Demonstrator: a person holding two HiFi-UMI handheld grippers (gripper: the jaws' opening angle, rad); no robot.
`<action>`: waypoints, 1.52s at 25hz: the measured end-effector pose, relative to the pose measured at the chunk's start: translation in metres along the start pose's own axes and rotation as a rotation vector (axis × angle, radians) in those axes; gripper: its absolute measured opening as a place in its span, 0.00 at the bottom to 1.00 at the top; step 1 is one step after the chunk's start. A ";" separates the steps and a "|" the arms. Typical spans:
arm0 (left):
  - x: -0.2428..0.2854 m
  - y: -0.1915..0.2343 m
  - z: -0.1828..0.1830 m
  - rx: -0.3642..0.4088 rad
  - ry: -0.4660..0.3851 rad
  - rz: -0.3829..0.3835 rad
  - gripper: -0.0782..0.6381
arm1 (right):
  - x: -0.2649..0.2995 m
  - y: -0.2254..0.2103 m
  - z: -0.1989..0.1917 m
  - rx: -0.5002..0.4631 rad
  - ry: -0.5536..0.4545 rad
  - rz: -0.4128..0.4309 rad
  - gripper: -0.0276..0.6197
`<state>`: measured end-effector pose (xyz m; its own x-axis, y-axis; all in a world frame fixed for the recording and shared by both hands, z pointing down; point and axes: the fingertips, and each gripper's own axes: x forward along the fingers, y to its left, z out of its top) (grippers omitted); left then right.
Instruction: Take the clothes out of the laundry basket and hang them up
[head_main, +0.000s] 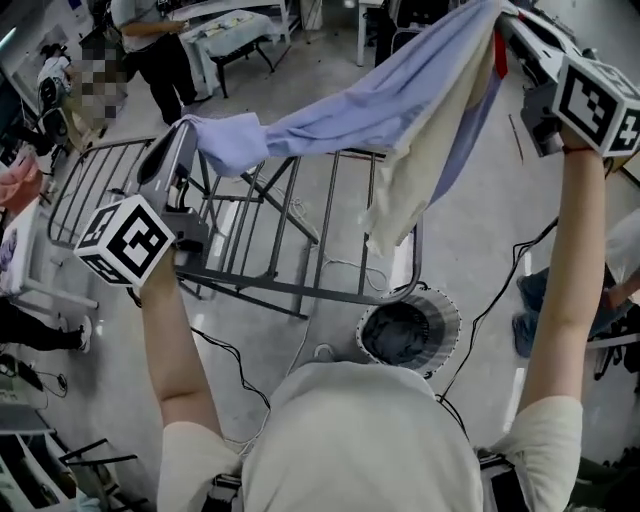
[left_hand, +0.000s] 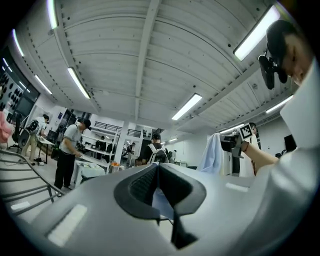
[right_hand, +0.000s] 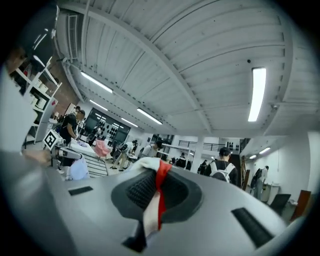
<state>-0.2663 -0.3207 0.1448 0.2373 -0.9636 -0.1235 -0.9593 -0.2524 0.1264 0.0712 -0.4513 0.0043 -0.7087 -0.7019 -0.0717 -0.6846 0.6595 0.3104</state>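
A light blue garment (head_main: 350, 105) with a cream part (head_main: 420, 160) hangs stretched between both grippers, above the dark grey drying rack (head_main: 290, 230). My left gripper (head_main: 186, 132) is shut on its left end, and pale blue cloth (left_hand: 161, 200) shows between the jaws of the left gripper (left_hand: 159, 172). My right gripper (head_main: 506, 28), held high at the top right, is shut on the other end. In the right gripper view, red and white fabric (right_hand: 159, 195) is pinched in the right gripper (right_hand: 157, 172). The round laundry basket (head_main: 440, 320) stands on the floor below, with dark clothes inside.
The rack's left wing (head_main: 90, 185) spreads towards a pink garment (head_main: 18, 180). Cables (head_main: 235, 355) run across the floor around the basket. A person (head_main: 150, 45) stands by white tables (head_main: 235, 30) at the back. Another person (head_main: 565, 290) sits at the right.
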 end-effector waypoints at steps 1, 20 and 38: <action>0.004 0.002 -0.010 -0.013 0.017 -0.009 0.13 | -0.001 0.001 -0.014 -0.005 0.022 0.001 0.06; -0.019 0.065 -0.163 -0.113 0.207 0.109 0.13 | 0.001 0.070 -0.192 0.027 0.248 0.086 0.06; -0.121 0.234 -0.132 -0.056 0.155 0.616 0.13 | 0.160 0.194 -0.146 0.015 0.131 0.339 0.06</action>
<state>-0.4998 -0.2747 0.3192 -0.3318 -0.9342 0.1311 -0.9186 0.3516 0.1805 -0.1498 -0.4749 0.1919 -0.8686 -0.4707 0.1548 -0.4179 0.8638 0.2813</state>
